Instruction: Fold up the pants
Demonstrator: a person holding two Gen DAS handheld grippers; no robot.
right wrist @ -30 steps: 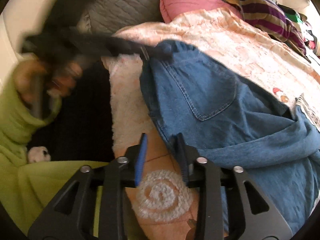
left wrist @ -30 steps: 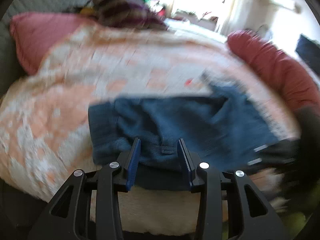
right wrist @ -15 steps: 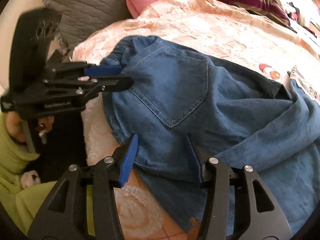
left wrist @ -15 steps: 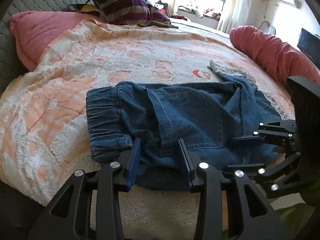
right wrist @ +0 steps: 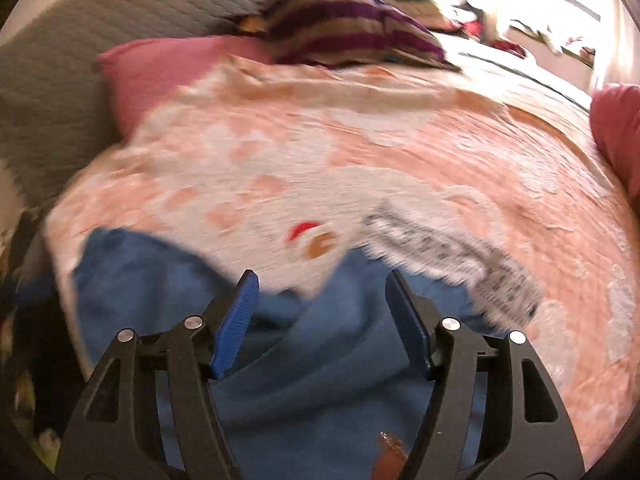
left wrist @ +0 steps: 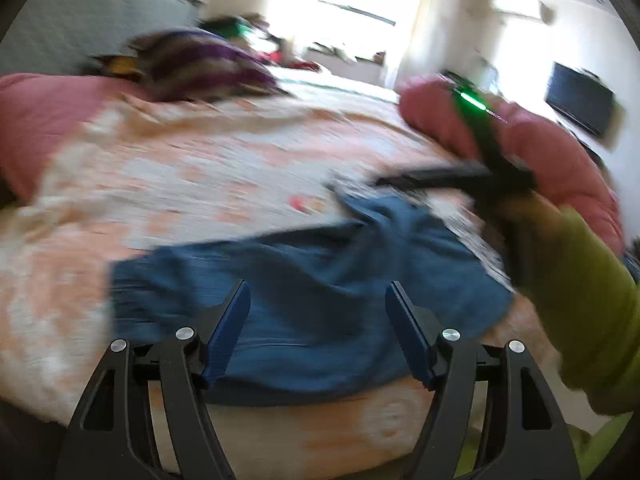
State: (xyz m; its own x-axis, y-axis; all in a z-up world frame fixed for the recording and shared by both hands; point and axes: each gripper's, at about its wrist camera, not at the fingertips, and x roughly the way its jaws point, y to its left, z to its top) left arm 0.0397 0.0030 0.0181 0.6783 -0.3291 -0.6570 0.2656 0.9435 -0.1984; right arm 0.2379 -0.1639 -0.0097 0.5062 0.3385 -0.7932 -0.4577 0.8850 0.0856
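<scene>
Left wrist view, pants (left wrist: pixel 312 304): one blue denim pair, flat on the bed's near edge, partly folded, blurred.
Left gripper (left wrist: pixel 318 332): fingers wide, just been opening, poised over the denim, pads clear of the cloth.
Right gripper (left wrist: pixel 420 178): dark blur above the pants' far right corner, carried by a green sleeve (left wrist: pixel 588 320); opening unreadable here.
Open room: broad peach blanket (left wrist: pixel 200 184) beyond the pants, bounded by two pink pillows.

Right wrist view, pants (right wrist: pixel 320 360): spread beneath the fingers, near edge.
Right gripper (right wrist: pixel 322 320): fingers wide, just been opening, nothing pinched.
Edges: one patterned grey strip (right wrist: pixel 452 256) at the pants' far rim.
</scene>
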